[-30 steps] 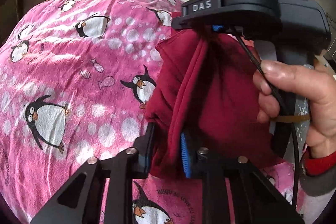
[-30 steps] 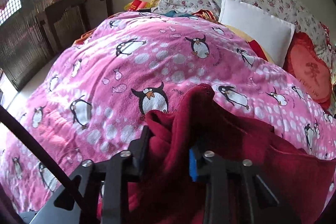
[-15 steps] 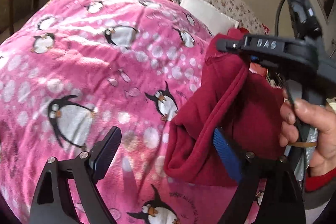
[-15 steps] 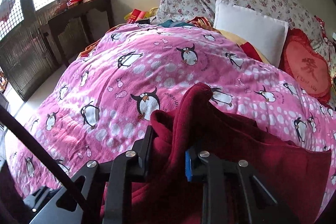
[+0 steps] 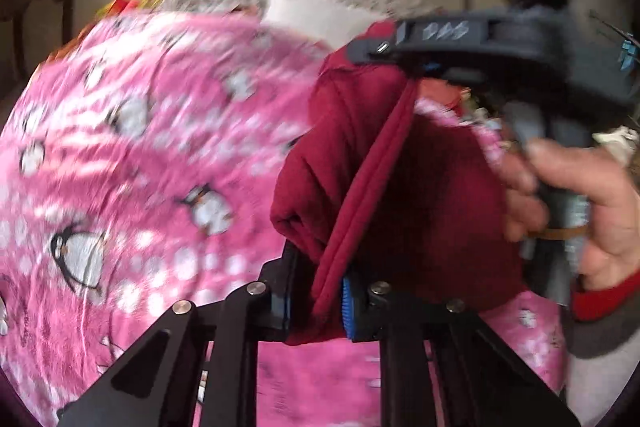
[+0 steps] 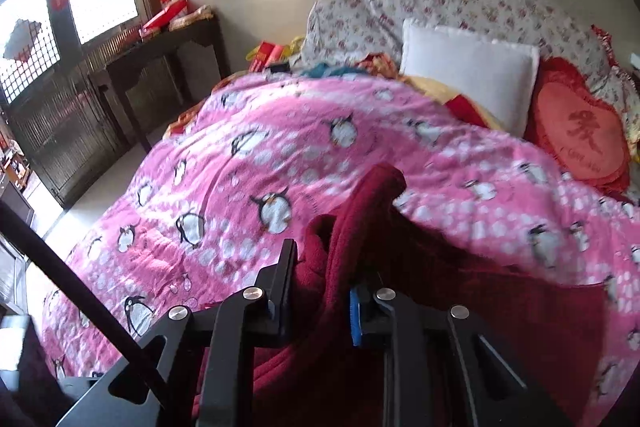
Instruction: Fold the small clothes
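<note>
A dark red fleece garment (image 5: 400,187) hangs in the air above the pink penguin blanket (image 5: 140,167). My left gripper (image 5: 316,291) is shut on its lower edge. My right gripper (image 6: 324,283) is shut on another bunched part of the same garment (image 6: 360,227), which drapes down to the right. In the left wrist view the right gripper (image 5: 404,55) shows at the upper right, held by a hand (image 5: 580,203), pinching the garment's top corner. The left wrist view is motion-blurred.
The pink blanket (image 6: 280,155) covers a bed. A white pillow (image 6: 468,75), a red heart cushion (image 6: 576,135) and floral pillows (image 6: 460,3) lie at its head. A dark wooden side table (image 6: 160,67) stands by the left wall.
My left gripper, open half a second ago, has shut on the garment's lower edge again. Both grippers have lifted the garment higher above the blanket.
</note>
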